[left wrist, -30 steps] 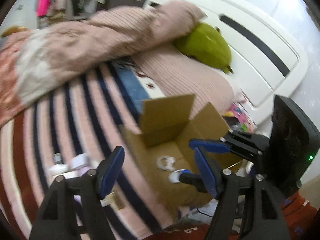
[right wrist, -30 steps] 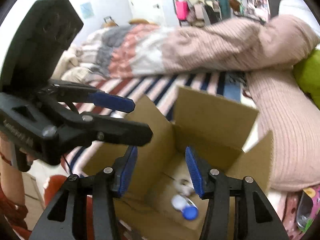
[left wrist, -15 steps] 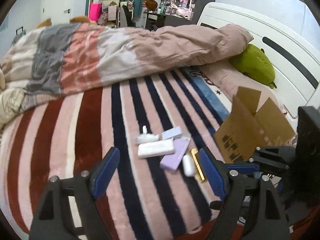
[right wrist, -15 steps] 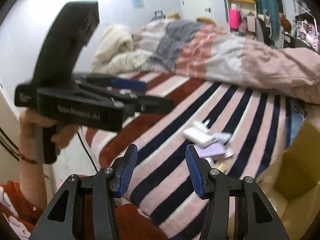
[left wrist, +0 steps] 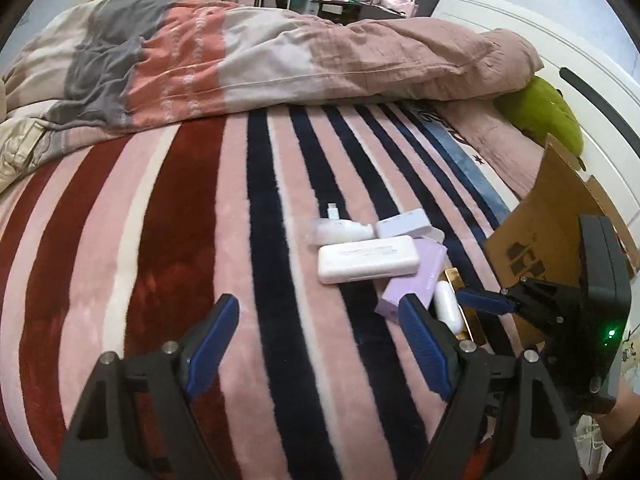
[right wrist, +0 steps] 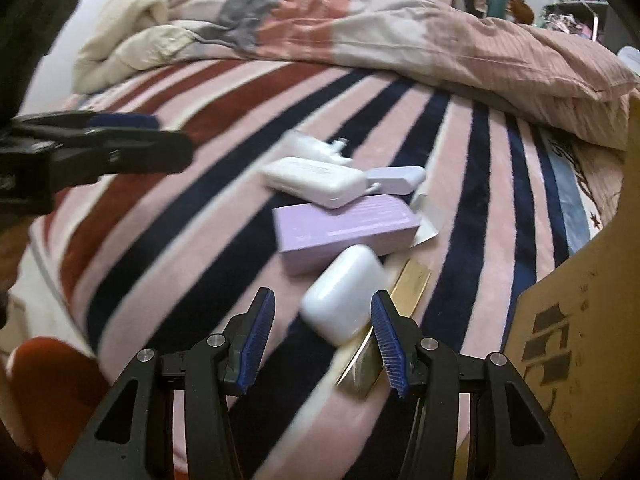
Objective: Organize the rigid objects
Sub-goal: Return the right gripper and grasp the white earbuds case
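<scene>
A small pile lies on the striped blanket: a white oblong case (left wrist: 368, 258) (right wrist: 316, 182), a purple box (left wrist: 414, 280) (right wrist: 344, 228), a white rounded earbud-style case (left wrist: 446, 306) (right wrist: 344, 292), a flat gold item (left wrist: 470, 320) (right wrist: 412, 284), a small lavender box (left wrist: 404, 226) (right wrist: 396, 178) and a clear item (left wrist: 340, 232). My right gripper (right wrist: 323, 340) is open, and the rounded case sits just ahead between its fingertips, not pressed. Left of the pile my left gripper (left wrist: 318, 340) hovers over bare blanket, wide open and holding nothing.
An open cardboard box (left wrist: 552, 220) (right wrist: 580, 320) stands on the bed just right of the pile. A bunched duvet (left wrist: 280, 52) runs across the far side, with a green plush (left wrist: 540, 116) by the white headboard. The right gripper's black body (left wrist: 600, 300) is close beside the left one.
Both views have swung from the cardboard box's inside to the pile on the blanket. Both grippers came down closer to the pile, and the left jaws stand a little wider.
</scene>
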Action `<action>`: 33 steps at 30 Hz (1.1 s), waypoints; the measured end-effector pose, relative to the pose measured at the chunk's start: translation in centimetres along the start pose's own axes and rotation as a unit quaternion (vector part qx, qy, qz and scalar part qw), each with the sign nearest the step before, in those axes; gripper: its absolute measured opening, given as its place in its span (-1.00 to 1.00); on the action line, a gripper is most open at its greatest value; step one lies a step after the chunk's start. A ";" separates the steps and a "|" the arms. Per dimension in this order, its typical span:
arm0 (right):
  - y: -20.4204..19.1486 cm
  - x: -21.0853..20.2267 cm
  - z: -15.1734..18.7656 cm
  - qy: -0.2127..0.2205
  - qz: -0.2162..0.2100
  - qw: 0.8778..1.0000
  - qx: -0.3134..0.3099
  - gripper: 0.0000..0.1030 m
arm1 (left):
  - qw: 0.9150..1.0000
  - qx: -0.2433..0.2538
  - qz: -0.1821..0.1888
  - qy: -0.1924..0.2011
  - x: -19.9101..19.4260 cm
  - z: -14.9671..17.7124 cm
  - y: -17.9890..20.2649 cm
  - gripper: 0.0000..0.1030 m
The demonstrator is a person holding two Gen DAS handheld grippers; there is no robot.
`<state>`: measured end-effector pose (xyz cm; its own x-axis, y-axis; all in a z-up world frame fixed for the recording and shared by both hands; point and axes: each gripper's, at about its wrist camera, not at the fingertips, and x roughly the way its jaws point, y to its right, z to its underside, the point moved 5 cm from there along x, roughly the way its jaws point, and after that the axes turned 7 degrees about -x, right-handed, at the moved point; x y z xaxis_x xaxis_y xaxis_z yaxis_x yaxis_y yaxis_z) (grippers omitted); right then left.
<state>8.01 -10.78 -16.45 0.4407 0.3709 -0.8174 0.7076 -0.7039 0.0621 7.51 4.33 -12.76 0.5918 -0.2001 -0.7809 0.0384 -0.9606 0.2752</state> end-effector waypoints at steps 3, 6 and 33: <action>0.2 0.8 -0.5 0.006 0.033 0.999 -0.019 -0.11 | 1.000 -0.002 -0.009 -0.003 0.4 0.2 -0.6 0.54; -0.3 0.9 -0.4 0.010 0.071 0.996 -0.045 -0.32 | 1.000 -0.011 -0.016 -0.007 0.7 0.3 -1.4 0.54; -3.9 0.5 0.7 0.005 -0.034 0.999 0.009 -0.23 | 0.999 -0.034 0.036 -0.016 1.0 0.9 -1.8 0.54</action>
<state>5.06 -8.24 -17.48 0.3971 0.4243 -0.8138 0.7258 -0.6879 -0.0045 7.28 5.69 -14.52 0.5696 -0.2742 -0.7749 0.0527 -0.9286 0.3673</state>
